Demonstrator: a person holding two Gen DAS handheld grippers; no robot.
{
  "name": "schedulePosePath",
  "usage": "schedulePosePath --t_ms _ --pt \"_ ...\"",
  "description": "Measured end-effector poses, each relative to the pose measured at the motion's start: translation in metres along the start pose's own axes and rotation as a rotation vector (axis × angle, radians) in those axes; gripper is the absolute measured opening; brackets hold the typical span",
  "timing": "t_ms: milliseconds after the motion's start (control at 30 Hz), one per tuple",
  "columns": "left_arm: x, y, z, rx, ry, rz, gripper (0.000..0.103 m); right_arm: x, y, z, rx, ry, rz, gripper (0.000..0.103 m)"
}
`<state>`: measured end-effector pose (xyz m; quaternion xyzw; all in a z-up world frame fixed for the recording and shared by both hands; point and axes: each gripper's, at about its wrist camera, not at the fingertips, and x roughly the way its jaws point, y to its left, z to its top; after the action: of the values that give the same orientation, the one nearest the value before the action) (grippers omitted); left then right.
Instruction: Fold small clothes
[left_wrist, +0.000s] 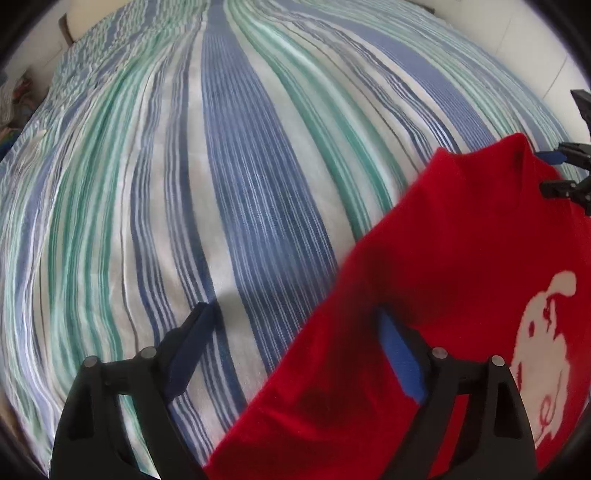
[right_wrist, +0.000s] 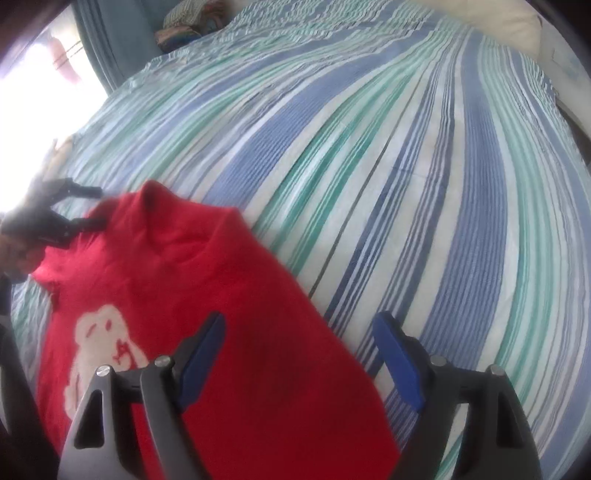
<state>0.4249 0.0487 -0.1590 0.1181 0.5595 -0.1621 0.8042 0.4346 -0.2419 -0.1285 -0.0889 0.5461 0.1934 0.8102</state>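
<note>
A red top (left_wrist: 424, 258) is lying on a bed with a striped cover (left_wrist: 221, 184) of blue, green and white. A white animal picture (left_wrist: 546, 332) is showing on the top. The left gripper (left_wrist: 295, 321) is hanging over the edge of the red top with its two blue fingers (left_wrist: 400, 358) wide apart, pinching nothing. The right gripper (left_wrist: 550, 173) is peeking in at the far corner of the top.

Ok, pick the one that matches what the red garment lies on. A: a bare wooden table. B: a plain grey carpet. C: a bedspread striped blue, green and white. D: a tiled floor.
C: the red garment is spread on a striped bedspread whose bands run blue, green and white in both wrist views.
</note>
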Motion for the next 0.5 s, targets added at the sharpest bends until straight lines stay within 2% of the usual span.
schedulePosePath --t_ms 33,67,100,133,167,233,267,333,367,433,467,500 --pt "-0.004 -0.002 0.001 -0.006 -0.013 -0.019 0.017 0.012 -0.003 0.001 0.014 0.026 0.007 0.077" --pt "-0.008 -0.006 0.003 -0.003 -0.023 -0.006 0.001 0.019 -0.005 -0.001 0.023 0.035 0.024 0.058" --pt "-0.014 -0.014 0.007 0.022 -0.068 0.043 0.000 0.021 -0.004 -0.002 0.011 0.024 0.028 0.040" --pt "-0.020 -0.022 0.008 0.052 -0.108 0.089 0.000 0.017 -0.002 -0.002 0.002 0.007 0.023 0.002" --pt "-0.026 -0.027 0.009 0.064 -0.145 0.122 0.000 0.012 0.000 -0.003 0.003 -0.008 0.003 0.003" --pt "-0.034 -0.030 0.011 0.054 -0.215 0.170 0.000 -0.005 0.009 -0.005 -0.036 -0.057 -0.103 0.003" --pt "-0.032 -0.029 0.013 0.042 -0.227 0.186 0.000 -0.015 0.015 -0.006 -0.059 -0.087 -0.158 0.003" --pt "-0.013 -0.024 0.013 -0.001 -0.196 0.204 0.000 -0.029 0.021 -0.005 -0.080 -0.138 -0.231 0.003" --pt "0.000 -0.024 0.013 -0.005 -0.176 0.222 0.001 -0.025 0.020 -0.006 -0.064 -0.133 -0.255 0.003" --pt "0.004 -0.029 0.004 0.000 -0.181 0.279 0.006 0.001 0.011 -0.009 -0.025 -0.046 -0.267 0.003" --pt "0.000 -0.031 0.002 -0.007 -0.185 0.277 0.008 0.012 0.010 -0.013 -0.027 -0.015 -0.275 0.004" --pt "-0.008 -0.028 0.001 -0.024 -0.179 0.262 0.014 0.016 0.011 -0.016 -0.033 -0.013 -0.284 0.004"
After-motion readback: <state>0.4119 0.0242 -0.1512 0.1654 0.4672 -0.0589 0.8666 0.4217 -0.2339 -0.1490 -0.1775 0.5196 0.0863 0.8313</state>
